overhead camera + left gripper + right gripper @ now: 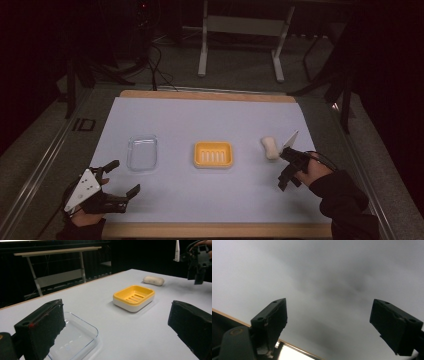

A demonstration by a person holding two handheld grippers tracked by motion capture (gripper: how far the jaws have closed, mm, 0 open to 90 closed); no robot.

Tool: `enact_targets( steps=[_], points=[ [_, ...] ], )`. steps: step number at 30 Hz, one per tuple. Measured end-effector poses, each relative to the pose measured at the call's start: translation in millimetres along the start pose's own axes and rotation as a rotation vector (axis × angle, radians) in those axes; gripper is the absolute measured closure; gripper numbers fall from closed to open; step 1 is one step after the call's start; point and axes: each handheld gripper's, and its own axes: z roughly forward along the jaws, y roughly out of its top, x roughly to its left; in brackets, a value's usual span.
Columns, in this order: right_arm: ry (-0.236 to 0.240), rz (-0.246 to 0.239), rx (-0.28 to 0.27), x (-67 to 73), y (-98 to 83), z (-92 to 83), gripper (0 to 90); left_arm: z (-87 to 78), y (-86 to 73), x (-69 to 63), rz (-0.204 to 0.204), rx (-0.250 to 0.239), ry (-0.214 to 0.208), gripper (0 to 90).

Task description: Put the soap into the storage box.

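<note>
The table (165, 197) is covered by a matt, smooth, pale sheet, and light wood shows bare along its far and near edges. Toward the left edge lies a clear, glossy rectangular dish (75, 340), plastic or glass, I cannot tell which. At the middle sits a yellow plastic soap tray (133, 297) with a slotted floor on a white base, smooth with a soft sheen. Toward the right edge lies an off-white oval bar of soap (153, 280), dull and waxy. The left gripper's fingers (46, 325) carry black, rough, foam-like pads with ragged edges; the right gripper's fingers (273, 317) are matt black plastic
</note>
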Motion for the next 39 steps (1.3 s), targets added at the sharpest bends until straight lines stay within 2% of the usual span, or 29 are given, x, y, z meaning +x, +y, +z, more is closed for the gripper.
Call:
enact_targets(
  steps=[1, 4, 6, 7, 10, 13, 17, 19, 21, 26, 34, 39],
  points=[
    [0.016, 0.002, -0.007, 0.1, 2.7, -0.9, 13.3, 0.0, 0.0, 0.0, 0.000, 0.000, 0.000, 1.1],
    [-0.003, 0.004, -0.011, 1.8, 8.7, -1.7, 10.5, 0.0, -0.1, 0.3, -0.002, 0.001, -0.001, 1.1],
    [0.002, 0.006, -0.022, 2.3, 13.3, -2.8, 10.6, 0.1, -0.1, 0.3, -0.001, 0.002, -0.001, 1.1],
    [-0.004, 0.017, -0.024, 2.2, 15.7, -3.4, 11.6, 0.1, -0.1, 0.3, -0.001, 0.003, -0.002, 1.1],
    [0.023, 0.056, -0.041, -1.5, 22.5, -6.0, 14.3, 0.0, 0.0, 0.2, -0.004, 0.001, -0.003, 1.1],
    [0.012, 0.092, -0.038, -4.9, 30.1, -7.9, 14.3, -0.1, 0.0, 0.3, -0.006, 0.002, -0.004, 1.1],
    [0.005, 0.106, -0.044, -7.6, 38.4, -10.3, 14.3, 0.1, 0.0, 0.4, -0.006, 0.004, -0.004, 1.1],
    [-0.001, 0.114, -0.060, -9.8, 42.9, -12.5, 14.4, 0.3, 0.0, 0.4, -0.007, 0.005, -0.005, 1.1],
    [0.001, 0.129, -0.077, -12.1, 47.6, -15.3, 18.3, 0.4, 0.0, 0.3, -0.007, 0.004, -0.005, 1.1],
    [-0.033, 0.145, -0.089, -12.8, 59.8, -19.7, 15.6, 0.3, -0.1, 0.4, -0.007, 0.005, -0.007, 1.1],
    [-0.049, 0.166, -0.108, -14.8, 79.9, -25.5, 16.4, 0.1, -0.1, 0.3, -0.003, 0.009, -0.009, 1.1],
    [-0.048, 0.208, -0.148, -18.9, 92.8, -28.3, 19.4, 0.3, -0.2, 0.0, -0.002, 0.008, -0.009, 1.1]
  ],
)
